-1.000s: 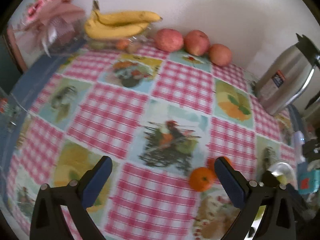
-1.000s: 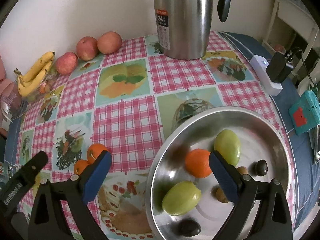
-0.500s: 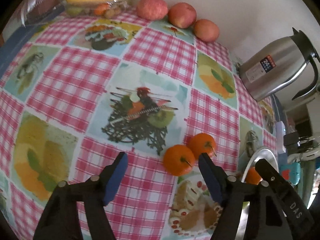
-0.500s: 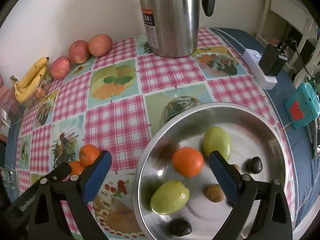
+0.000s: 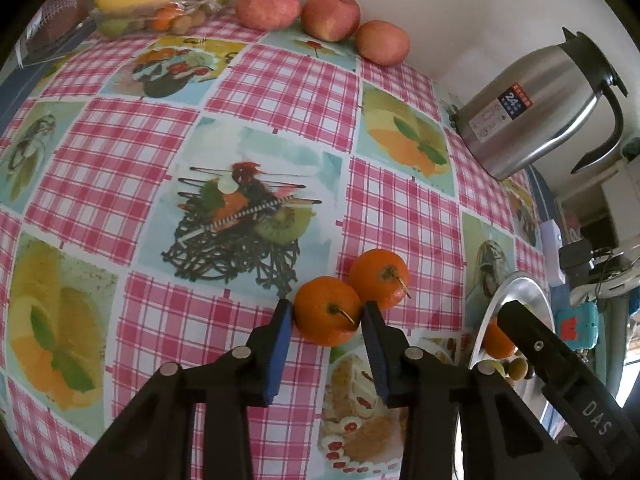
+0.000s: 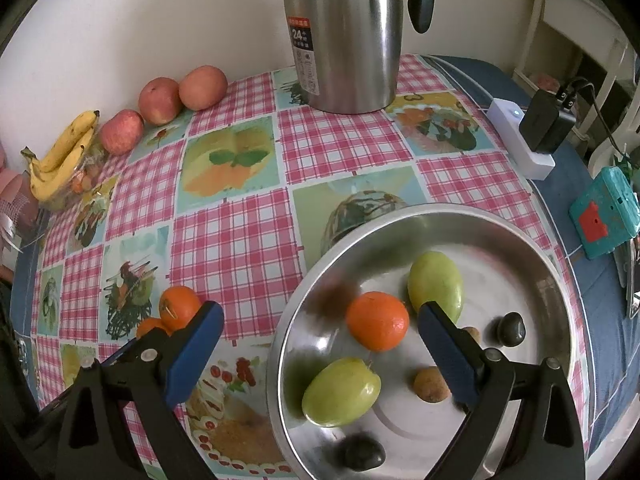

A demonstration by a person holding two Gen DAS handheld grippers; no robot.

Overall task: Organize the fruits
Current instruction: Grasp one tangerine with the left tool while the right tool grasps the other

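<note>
The tabletop (image 6: 236,248) wears a pink-checked cloth with fruit pictures. Along its far edge by the wall lie three apples (image 6: 160,100) in a row, touching or nearly so. At the far left corner, bananas (image 6: 60,152) rest on what may be a clear tub of small fruit. A steel jug (image 6: 344,36) stands upright toward the far right. Two oranges (image 5: 352,296) lie touching each other near the near edge, just left of a steel bowl (image 6: 532,248) holding fruit. A white power strip (image 6: 520,140) sits at the right edge.
</note>
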